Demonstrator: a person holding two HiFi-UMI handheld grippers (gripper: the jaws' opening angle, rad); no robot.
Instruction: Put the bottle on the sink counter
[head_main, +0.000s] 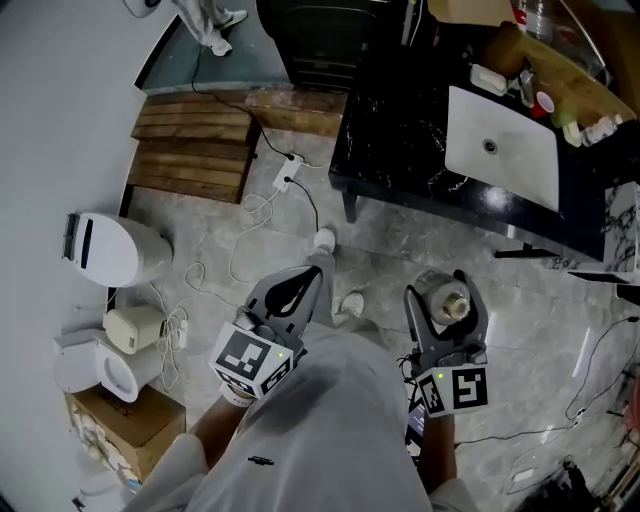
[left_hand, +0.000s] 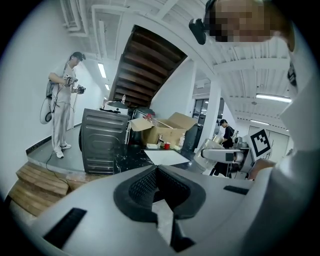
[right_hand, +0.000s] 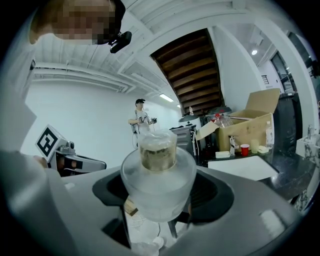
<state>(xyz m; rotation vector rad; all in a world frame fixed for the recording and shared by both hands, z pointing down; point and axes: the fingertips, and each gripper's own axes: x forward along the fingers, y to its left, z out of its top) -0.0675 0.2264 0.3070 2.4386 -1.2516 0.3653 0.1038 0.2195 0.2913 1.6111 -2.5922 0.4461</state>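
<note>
A frosted clear bottle (head_main: 446, 301) with a brownish neck stands upright between the jaws of my right gripper (head_main: 446, 290), which is shut on its body. In the right gripper view the bottle (right_hand: 157, 182) fills the middle, with the gripper (right_hand: 161, 197) round it. My left gripper (head_main: 299, 287) is shut and holds nothing; its jaws meet at the tip in the left gripper view (left_hand: 158, 172). The black marble sink counter (head_main: 395, 130) with its white basin (head_main: 500, 145) lies ahead and to the right, well apart from both grippers. It also shows as the counter (right_hand: 287, 170) at the right of the right gripper view.
Wooden steps (head_main: 195, 150) and a power strip with cables (head_main: 285, 178) lie ahead on the left. White appliances (head_main: 110, 250) and a cardboard box (head_main: 125, 425) stand at the left. A soap bar, a red cup (right_hand: 244, 149) and a box crowd the counter's back. A person (left_hand: 62, 110) stands far off.
</note>
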